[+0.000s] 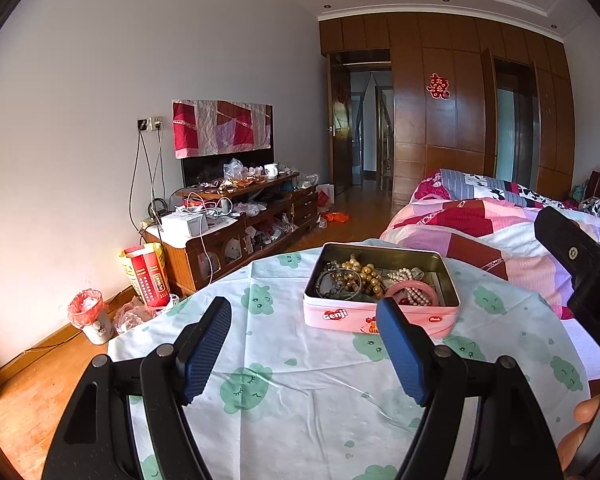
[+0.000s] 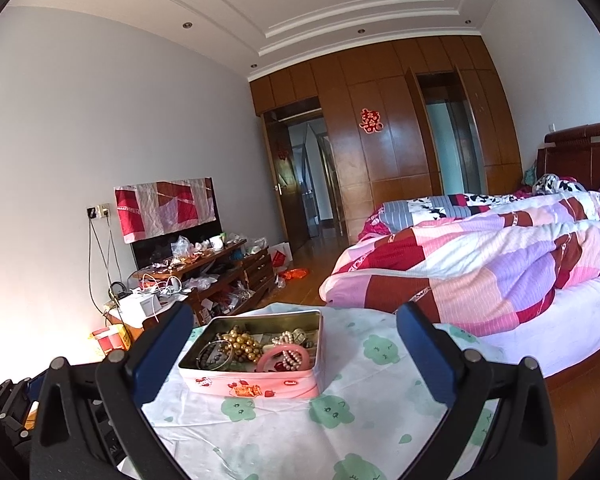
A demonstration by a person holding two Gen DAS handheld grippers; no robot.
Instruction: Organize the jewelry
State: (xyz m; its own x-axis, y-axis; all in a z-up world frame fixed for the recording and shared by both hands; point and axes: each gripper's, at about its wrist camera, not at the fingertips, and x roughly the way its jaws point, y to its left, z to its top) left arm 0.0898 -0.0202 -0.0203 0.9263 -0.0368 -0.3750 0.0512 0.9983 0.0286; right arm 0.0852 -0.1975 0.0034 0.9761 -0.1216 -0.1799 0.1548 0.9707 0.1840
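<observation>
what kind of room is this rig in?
Almost certainly a home bedroom: a bed with a patchwork quilt, a wooden wardrobe wall, and a cluttered TV cabinet. The jewelry tin sits on a cloth-covered table beside the bed.

Bare cloth (image 1: 284, 344) before tin (image 1: 380, 316)

Left wrist: you look from above the table (image 1: 284, 360), tilted down, facing the wardrobe wall.
Right wrist: lower, nearer the tin (image 2: 260, 364).
Shared: tin (image 1: 380, 300), table, bed (image 2: 480, 264).

One pink tin (image 1: 381, 314); one pink bangle (image 1: 411, 289); two beaded strands
</observation>
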